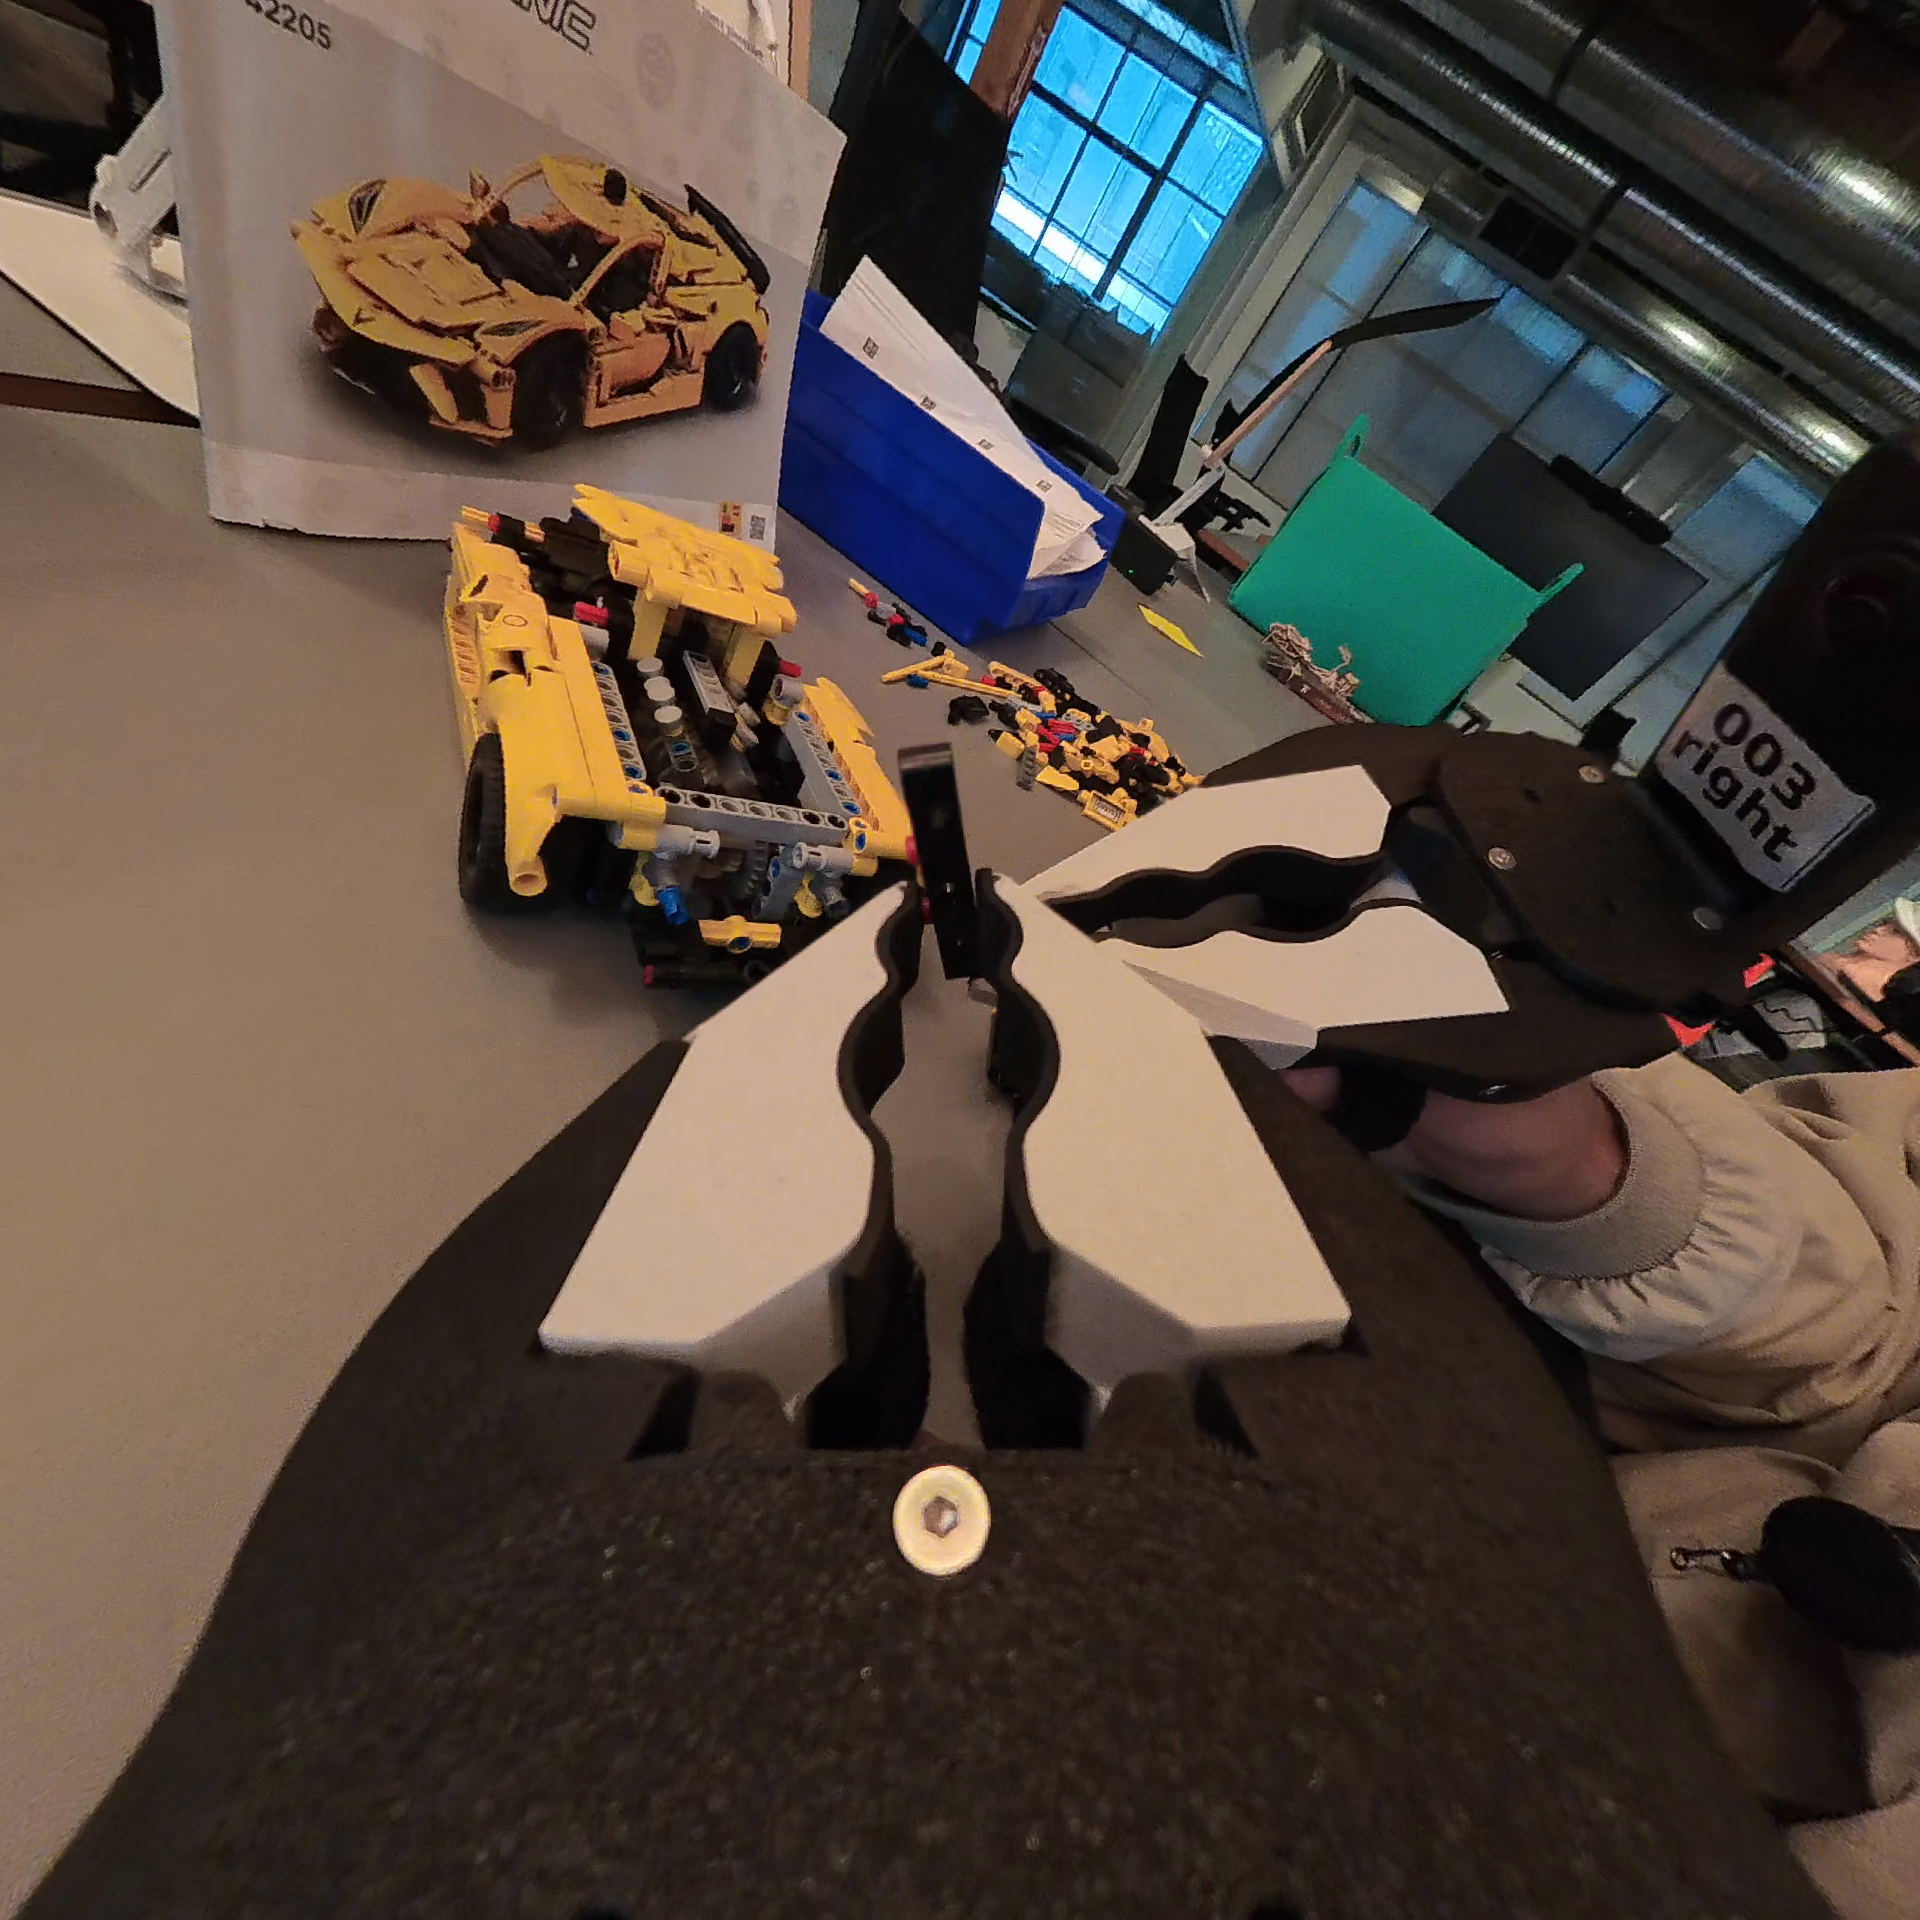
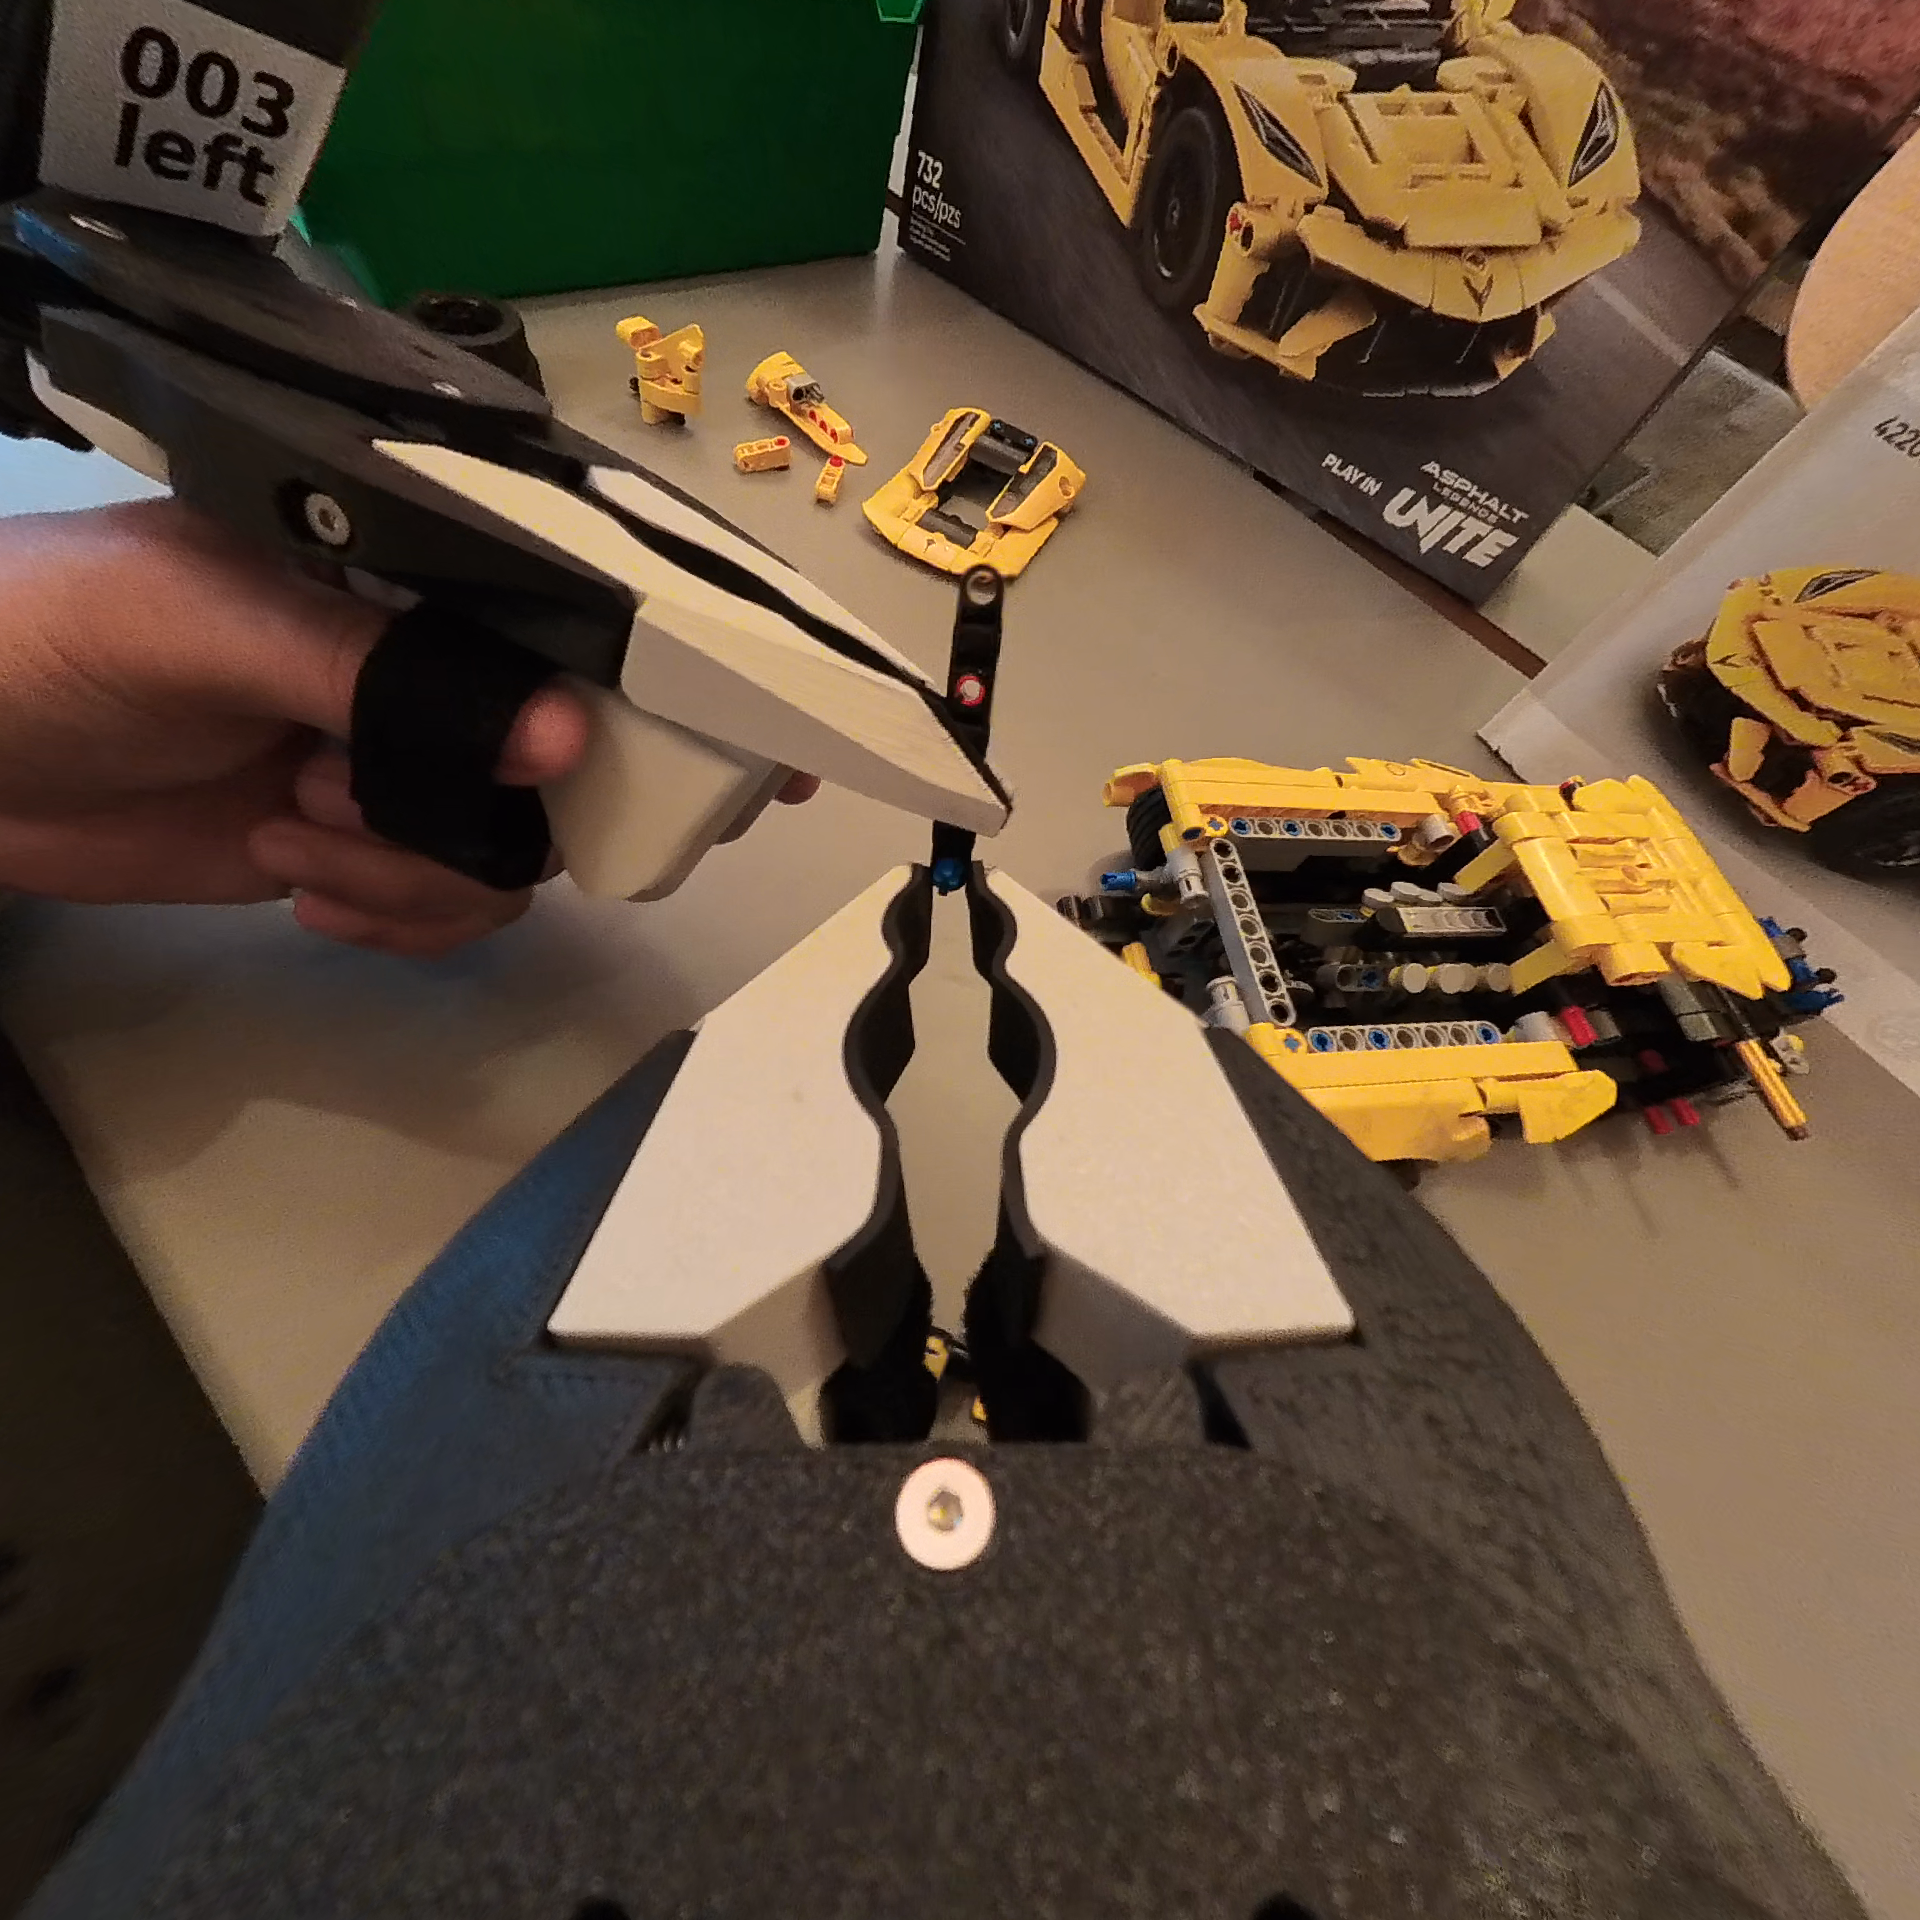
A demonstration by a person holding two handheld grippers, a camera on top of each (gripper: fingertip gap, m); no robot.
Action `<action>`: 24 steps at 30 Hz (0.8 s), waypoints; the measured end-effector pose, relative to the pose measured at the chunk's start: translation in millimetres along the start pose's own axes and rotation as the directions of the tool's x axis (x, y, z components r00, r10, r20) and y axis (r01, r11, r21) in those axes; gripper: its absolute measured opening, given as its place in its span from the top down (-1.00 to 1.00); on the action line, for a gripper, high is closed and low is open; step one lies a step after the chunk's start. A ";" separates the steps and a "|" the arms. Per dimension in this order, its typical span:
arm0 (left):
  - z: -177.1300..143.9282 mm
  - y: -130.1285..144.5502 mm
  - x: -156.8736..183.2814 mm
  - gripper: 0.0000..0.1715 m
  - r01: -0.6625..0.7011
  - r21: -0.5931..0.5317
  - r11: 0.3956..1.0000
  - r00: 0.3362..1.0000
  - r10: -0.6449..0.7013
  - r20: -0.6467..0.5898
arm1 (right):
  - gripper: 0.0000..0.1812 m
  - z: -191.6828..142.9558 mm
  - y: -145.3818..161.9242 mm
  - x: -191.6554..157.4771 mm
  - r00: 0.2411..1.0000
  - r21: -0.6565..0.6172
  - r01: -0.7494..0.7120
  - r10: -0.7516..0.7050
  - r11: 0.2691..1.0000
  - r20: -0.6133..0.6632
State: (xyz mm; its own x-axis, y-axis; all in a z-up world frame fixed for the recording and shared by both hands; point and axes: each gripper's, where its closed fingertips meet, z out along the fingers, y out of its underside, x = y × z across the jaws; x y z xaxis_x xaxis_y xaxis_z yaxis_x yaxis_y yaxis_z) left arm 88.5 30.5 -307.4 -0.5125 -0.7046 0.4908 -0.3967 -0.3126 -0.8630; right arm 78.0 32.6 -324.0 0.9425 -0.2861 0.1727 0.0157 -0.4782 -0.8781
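My left gripper (image 1: 951, 909) is shut on a thin black beam (image 1: 935, 821) and holds it upright above the grey table (image 1: 260, 935). In the right wrist view the beam (image 2: 977, 634) stands up from the left gripper's tips (image 2: 987, 805), with a red pin in one hole. My right gripper (image 2: 948, 883) is shut on a small blue pin (image 2: 945, 871) at the beam's lower end, and its tips (image 1: 1039, 894) meet the left gripper's. A part-built yellow brick car (image 1: 644, 727) lies on the table just beyond both grippers; it also shows in the right wrist view (image 2: 1455, 935).
A pile of loose small parts (image 1: 1081, 738) lies right of the car. A blue bin (image 1: 914, 488), a green bin (image 1: 1382, 582) and a propped instruction booklet (image 1: 499, 260) stand behind. The set's box (image 2: 1351, 260) and several yellow sub-assemblies (image 2: 977, 488) lie farther off. My two grippers' fingertips are within a few centimetres of each other.
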 end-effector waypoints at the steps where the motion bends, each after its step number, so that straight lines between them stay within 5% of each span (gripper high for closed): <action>1: 0.4 0.2 -0.1 0.90 -0.001 -0.001 1.000 1.000 0.001 0.004 | 0.94 0.1 0.2 0.7 1.000 0.003 -0.003 0.003 1.000 -0.004; 24: -0.3 2.6 -7.7 0.90 -0.059 -0.020 0.998 0.995 0.061 0.077 | 0.96 2.6 0.0 1.4 0.999 -0.010 0.034 -0.035 0.999 -0.036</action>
State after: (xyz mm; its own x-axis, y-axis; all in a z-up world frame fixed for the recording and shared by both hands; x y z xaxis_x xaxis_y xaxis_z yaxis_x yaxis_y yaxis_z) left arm 91.2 35.3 -313.3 -0.4753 -0.7692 0.4270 -0.3807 -0.2578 -0.8880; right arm 80.2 34.4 -325.0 0.9289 -0.2987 0.2190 0.0450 -0.4959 -0.8672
